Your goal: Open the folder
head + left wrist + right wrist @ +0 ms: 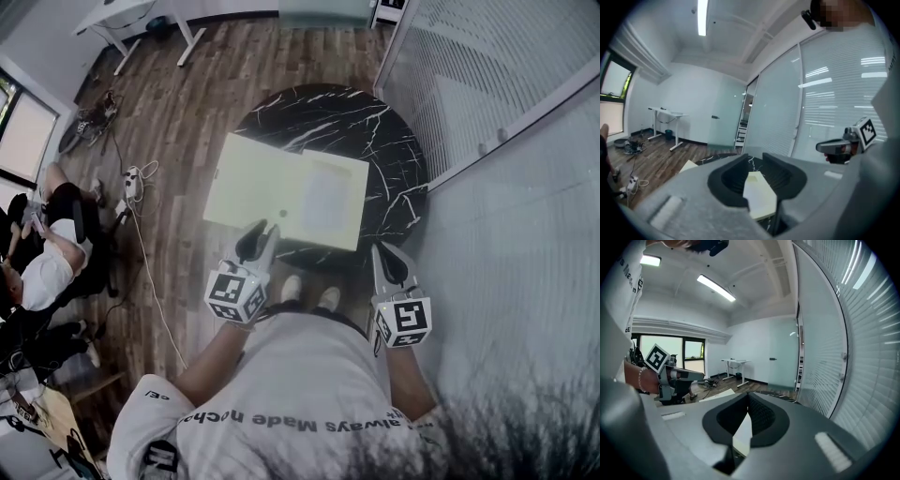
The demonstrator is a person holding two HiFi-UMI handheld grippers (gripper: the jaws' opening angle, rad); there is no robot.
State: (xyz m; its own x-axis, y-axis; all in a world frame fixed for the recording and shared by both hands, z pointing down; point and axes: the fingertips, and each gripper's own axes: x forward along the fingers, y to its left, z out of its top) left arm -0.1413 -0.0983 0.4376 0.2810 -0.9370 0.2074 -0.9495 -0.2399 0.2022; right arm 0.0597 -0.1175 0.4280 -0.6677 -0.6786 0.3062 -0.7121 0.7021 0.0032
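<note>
A pale yellow folder (272,187) lies flat on the round black marble table (375,131). Its right part carries a whiter panel, and a small dark dot sits near its front edge. Both grippers hang in the air on my side of the table, above its near edge and clear of the folder. My left gripper (257,242) (755,157) has a narrow gap between its jaws with nothing in it; the folder (760,194) shows far below through the gap. My right gripper (382,255) (748,393) has its tips together and holds nothing.
A glass partition with blinds (487,94) runs close along the table's right. A seated person (47,267) is at the left, with cables and a power strip (131,183) on the wooden floor. A white desk (141,19) stands at the far end.
</note>
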